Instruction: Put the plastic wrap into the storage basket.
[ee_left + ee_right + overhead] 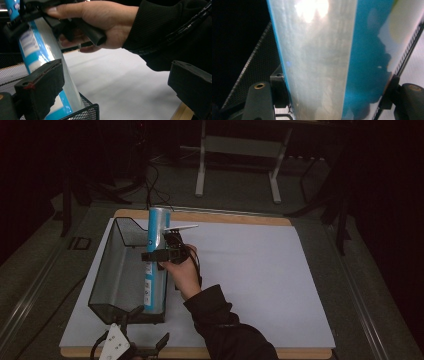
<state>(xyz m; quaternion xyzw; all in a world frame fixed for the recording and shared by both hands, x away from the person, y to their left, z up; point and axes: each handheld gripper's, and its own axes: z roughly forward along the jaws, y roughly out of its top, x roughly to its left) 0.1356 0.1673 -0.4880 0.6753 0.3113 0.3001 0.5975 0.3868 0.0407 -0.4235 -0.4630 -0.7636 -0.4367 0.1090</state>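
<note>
Your right gripper (pixel 161 254) has its jaws clamped on the tall blue-and-silver tube (pixel 156 265). The tube's lower end is already inside the black mesh basket (pixel 112 270), tilted against the wall on the jaw side. Your left gripper (pixel 136 347) sits at the basket's near corner with its jaws spread, nothing between them. Judged stage: tube mostly in; seating and release remain

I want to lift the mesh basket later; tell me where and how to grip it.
Grip the mesh basket by its thin top rim on the near short wall, coming down from above with one jaw inside, one outside. The blue tube, held by the right gripper, leans on the right wall, so avoid that side.
</note>
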